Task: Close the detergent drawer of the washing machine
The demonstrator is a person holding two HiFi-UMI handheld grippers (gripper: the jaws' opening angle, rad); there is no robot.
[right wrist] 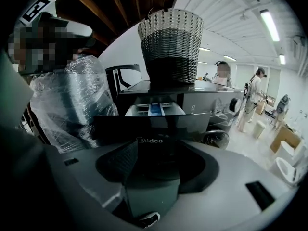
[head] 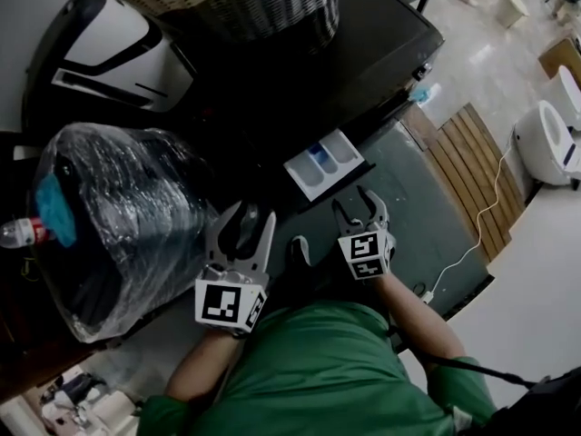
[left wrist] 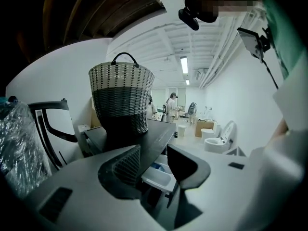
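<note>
The dark washing machine (head: 363, 53) fills the top of the head view. Its white detergent drawer (head: 324, 164) is pulled out, showing compartments and a blue insert. My right gripper (head: 356, 205) hovers just in front of the drawer, open and empty. In the right gripper view the drawer's dark front panel (right wrist: 154, 124), marked Midea, stands straight ahead of the open right gripper (right wrist: 159, 146). My left gripper (head: 250, 218) is to the drawer's left, also open with nothing held. Between the spread fingers of the left gripper (left wrist: 154, 150) the drawer (left wrist: 159, 174) shows from the side.
A wicker basket (head: 227, 3) stands on the machine. A large plastic-wrapped bundle (head: 118, 216) sits close on the left. On the right are wooden floor slats (head: 467, 171), a white cable (head: 481, 216) and a toilet (head: 545, 143). People stand far off across the room (right wrist: 255, 93).
</note>
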